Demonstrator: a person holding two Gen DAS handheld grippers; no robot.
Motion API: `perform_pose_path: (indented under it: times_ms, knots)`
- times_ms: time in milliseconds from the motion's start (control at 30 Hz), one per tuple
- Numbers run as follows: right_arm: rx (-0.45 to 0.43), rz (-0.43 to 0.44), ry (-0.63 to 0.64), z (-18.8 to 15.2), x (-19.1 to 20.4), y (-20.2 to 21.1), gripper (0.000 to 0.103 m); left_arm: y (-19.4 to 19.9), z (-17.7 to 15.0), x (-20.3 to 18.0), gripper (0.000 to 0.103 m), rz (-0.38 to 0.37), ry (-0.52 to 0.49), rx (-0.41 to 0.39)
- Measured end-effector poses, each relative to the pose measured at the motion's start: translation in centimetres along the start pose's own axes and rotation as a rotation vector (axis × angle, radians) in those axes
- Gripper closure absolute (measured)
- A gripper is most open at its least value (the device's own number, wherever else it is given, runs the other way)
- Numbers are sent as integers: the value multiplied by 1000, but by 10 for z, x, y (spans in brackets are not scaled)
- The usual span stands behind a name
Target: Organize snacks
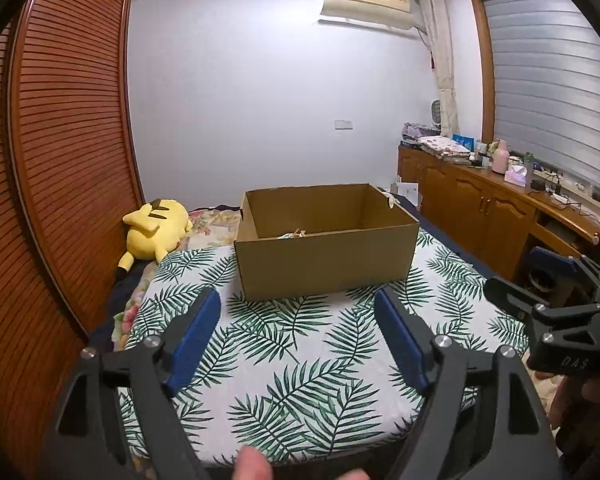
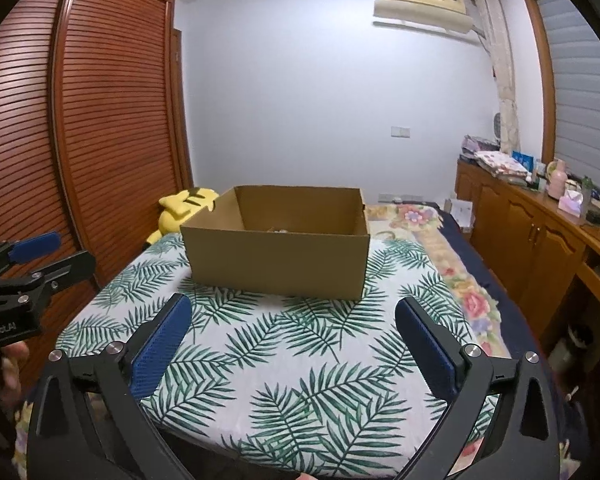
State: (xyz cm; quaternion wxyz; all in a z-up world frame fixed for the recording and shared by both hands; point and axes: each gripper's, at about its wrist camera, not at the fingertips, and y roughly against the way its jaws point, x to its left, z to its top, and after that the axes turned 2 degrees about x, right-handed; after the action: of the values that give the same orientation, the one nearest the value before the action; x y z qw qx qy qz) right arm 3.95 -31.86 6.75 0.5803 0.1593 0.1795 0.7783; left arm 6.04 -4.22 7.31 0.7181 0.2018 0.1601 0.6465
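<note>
An open brown cardboard box [image 1: 324,256] stands on a palm-leaf cloth [image 1: 284,360] on the bed; it also shows in the right wrist view [image 2: 276,264]. A few snack packets [image 1: 294,235] barely show over its near wall [image 2: 278,230]. My left gripper [image 1: 298,308] is open and empty, held above the cloth in front of the box. My right gripper [image 2: 294,314] is open and empty, also in front of the box. The right gripper shows at the right edge of the left wrist view [image 1: 556,304]; the left gripper shows at the left edge of the right wrist view [image 2: 32,260].
A yellow plush toy [image 1: 156,228] lies left of the box by the slatted wardrobe doors [image 1: 60,152]. A wooden cabinet [image 1: 480,200] with clutter on top runs along the right under the window. A floral bedsheet [image 2: 456,272] lies right of the cloth.
</note>
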Motion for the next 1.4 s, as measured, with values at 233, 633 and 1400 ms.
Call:
perform_pose_path:
  times_ms: [233, 633, 1400]
  knots:
    - [5, -15, -6, -3, -1, 4, 0, -1, -9, -2, 12, 16, 17, 7]
    - [12, -21, -5, -5, 1, 5, 0, 1, -18, 0, 11, 19, 4, -9]
    - [3, -30, -13, -7, 4, 6, 0, 3, -22, 3, 11, 22, 12, -5]
